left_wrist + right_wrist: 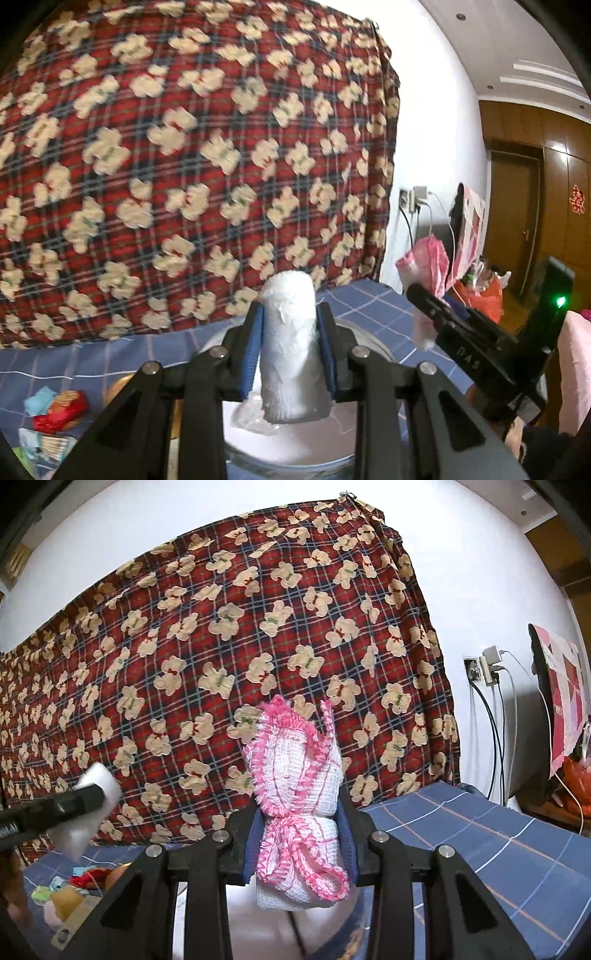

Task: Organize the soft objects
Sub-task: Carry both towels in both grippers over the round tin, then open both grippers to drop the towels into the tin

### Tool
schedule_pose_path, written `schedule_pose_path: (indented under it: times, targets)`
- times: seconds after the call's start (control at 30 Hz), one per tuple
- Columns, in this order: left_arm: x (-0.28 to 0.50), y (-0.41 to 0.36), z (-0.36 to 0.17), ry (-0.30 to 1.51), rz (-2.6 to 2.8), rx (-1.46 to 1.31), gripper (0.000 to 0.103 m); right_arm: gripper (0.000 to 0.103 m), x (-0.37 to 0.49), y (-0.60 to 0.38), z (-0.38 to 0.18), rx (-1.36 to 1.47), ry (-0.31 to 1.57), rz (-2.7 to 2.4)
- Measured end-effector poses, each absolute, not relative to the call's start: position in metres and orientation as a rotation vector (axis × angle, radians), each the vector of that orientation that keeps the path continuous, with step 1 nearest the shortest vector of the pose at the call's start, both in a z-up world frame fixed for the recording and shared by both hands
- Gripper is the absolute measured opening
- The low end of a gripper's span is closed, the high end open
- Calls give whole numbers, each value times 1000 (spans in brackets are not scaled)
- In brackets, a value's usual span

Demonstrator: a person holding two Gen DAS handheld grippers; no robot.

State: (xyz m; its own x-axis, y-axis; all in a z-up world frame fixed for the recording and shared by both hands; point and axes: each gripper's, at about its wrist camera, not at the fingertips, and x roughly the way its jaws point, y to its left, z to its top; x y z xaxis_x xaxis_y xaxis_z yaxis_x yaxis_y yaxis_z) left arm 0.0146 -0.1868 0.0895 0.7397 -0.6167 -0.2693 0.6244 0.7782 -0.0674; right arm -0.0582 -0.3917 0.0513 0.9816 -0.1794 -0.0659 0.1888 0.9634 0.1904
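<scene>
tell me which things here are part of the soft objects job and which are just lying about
In the job:
white rolled towel, clamped in the left gripper
pink-and-white rolled cloth, clamped in the right gripper
white basin below

Lying about:
snack packets
wall chargers
bear-print blanket

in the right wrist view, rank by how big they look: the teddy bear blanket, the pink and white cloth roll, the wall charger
1. teddy bear blanket
2. pink and white cloth roll, though its nearness to the camera enlarges it
3. wall charger
</scene>
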Motion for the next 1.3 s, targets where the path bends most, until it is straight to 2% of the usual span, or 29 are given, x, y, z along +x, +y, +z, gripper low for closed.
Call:
schedule_pose_path:
  times: [0.5, 0.53, 0.6, 0.63, 0.67, 0.7, 0.8, 1.0, 1.3]
  targets:
    - [72, -238, 35, 504, -620, 0, 30, 39, -11, -407, 30, 212, 265, -44]
    - [73, -240, 31, 510, -617, 4, 33, 39, -6, -407, 27, 230, 290, -22]
    - [74, -242, 29, 521, -616, 4, 63, 52, 4, -407, 20, 261, 357, 22]
    - [74, -240, 29, 521, -585, -1, 65, 56, 6, -408, 18, 272, 381, 8]
    - [75, -237, 31, 519, -574, -10, 69, 63, 8, -410, 17, 286, 401, 9]
    - [76, -234, 32, 521, -577, -23, 78, 68, 7, -414, 17, 315, 403, 30]
    - [75, -215, 43, 494, -555, -101, 98, 69, -2, -428, 19, 422, 354, 83]
    - [59, -185, 60, 396, -464, -111, 100, 70, -26, -442, 31, 460, 212, -22]
    - [27, -146, 46, 332, -387, -86, 100, 72, -66, -453, 41, 458, 35, -249]
